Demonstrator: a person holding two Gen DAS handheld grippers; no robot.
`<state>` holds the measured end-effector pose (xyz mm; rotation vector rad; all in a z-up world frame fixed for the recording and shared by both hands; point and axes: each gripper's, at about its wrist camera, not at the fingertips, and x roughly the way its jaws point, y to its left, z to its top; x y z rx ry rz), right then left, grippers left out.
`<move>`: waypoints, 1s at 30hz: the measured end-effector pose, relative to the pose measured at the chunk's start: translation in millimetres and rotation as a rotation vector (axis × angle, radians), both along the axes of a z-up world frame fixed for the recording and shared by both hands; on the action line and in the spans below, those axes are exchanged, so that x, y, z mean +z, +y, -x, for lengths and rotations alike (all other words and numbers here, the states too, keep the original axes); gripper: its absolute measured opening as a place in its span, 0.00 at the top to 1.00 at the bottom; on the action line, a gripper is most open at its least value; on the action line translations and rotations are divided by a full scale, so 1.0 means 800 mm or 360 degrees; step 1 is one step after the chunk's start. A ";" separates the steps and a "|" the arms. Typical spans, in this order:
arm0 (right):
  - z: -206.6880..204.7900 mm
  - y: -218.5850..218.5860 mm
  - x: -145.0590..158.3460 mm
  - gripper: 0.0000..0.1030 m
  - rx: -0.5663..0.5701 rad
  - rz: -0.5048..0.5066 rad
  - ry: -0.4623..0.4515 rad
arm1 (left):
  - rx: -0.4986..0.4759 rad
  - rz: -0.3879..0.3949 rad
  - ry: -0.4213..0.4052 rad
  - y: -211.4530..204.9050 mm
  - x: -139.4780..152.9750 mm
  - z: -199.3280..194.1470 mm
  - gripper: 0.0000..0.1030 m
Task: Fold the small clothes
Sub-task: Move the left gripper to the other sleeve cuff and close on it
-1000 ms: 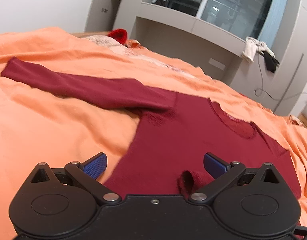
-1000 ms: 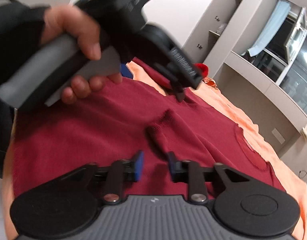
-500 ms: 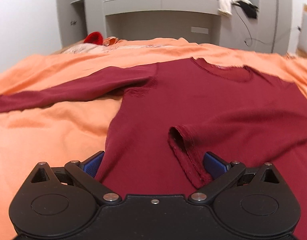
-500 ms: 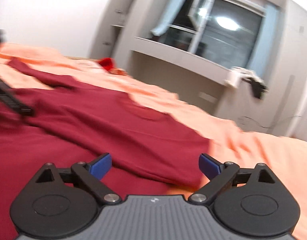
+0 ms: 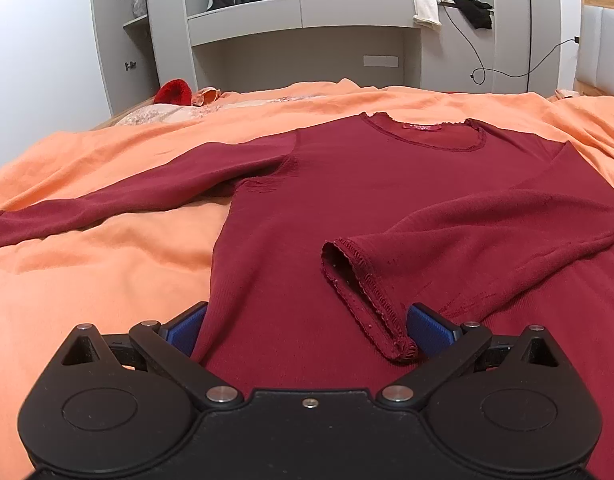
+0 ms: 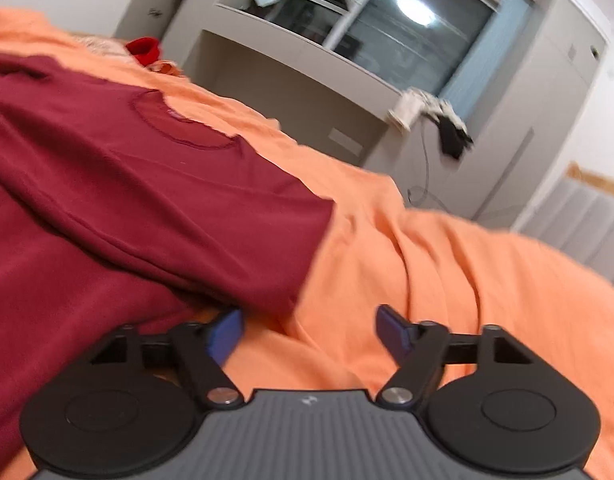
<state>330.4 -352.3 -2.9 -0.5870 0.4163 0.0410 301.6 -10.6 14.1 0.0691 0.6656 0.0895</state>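
This is a bedroom in a home. An orange blanket (image 5: pixel 107 280) is covering a big bed. Grey shelves (image 5: pixel 303 12) are standing under a dark window (image 6: pixel 387 28), and clothes (image 5: pixel 447 0) are hanging off the ledge.

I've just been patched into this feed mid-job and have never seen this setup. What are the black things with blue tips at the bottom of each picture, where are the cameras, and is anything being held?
Each black device is a handheld two-finger tool; a person carries one in each hand. A fisheye camera on each looks forward along its blue-padded fingers, so one picture comes from the left tool and one from the right tool. Ahead, a dark red long-sleeved top lies flat on an orange bedcover. One sleeve is already folded across the body; the other sleeve lies stretched out. The left tool is open over the hem, holding nothing. The right tool's jaws have just been closing but remain open over the bedcover beside the top's edge, empty.
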 end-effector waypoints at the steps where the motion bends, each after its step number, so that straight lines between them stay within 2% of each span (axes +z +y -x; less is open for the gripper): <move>1: -0.011 0.004 -0.003 0.46 0.0011 0.0014 0.0010 | -0.0004 -0.0005 -0.0002 -0.001 0.000 0.001 0.01; 3: -0.019 0.006 -0.005 0.85 0.0012 0.0021 0.0034 | -0.0010 -0.0006 -0.0005 -0.001 -0.001 0.001 0.01; 4: -0.021 0.006 -0.005 0.89 0.0008 0.0016 0.0028 | -0.0014 -0.0005 -0.0006 0.000 -0.001 0.002 0.01; 7: -0.017 -0.005 0.007 0.93 -0.0012 -0.0096 0.0000 | -0.0030 -0.0008 -0.0007 0.000 -0.001 0.005 0.01; 10: -0.020 -0.020 0.011 0.93 -0.0065 -0.0201 0.0049 | -0.0050 -0.0028 -0.0010 -0.002 -0.001 0.009 0.01; 16: -0.020 -0.010 0.002 0.92 -0.0049 -0.0136 0.0096 | -0.0086 -0.0042 -0.0002 -0.004 0.000 0.011 0.01; 19: -0.016 -0.013 0.008 0.83 -0.0046 -0.0176 0.0113 | -0.0119 0.0018 0.0000 0.008 0.006 0.012 0.01; 21: -0.008 -0.016 0.014 0.58 -0.0042 -0.0207 0.0103 | -0.0126 0.0077 -0.0083 0.024 0.014 0.021 0.01; 23: 0.003 -0.019 0.020 0.48 -0.0023 -0.0216 0.0079 | -0.0074 0.0112 -0.0220 0.047 0.022 0.036 0.01; 25: 0.015 -0.021 0.026 0.40 -0.0005 -0.0242 0.0058 | 0.0011 0.0103 -0.0336 0.074 0.026 0.047 0.01; 28: 0.035 -0.027 0.041 0.27 0.0034 -0.0372 0.0028 | 0.0212 0.0085 -0.0383 0.120 0.026 0.049 0.01; 30: 0.049 -0.029 0.054 0.09 0.0084 -0.0511 -0.0004 | 0.0381 0.0143 -0.0388 0.155 0.026 0.048 0.01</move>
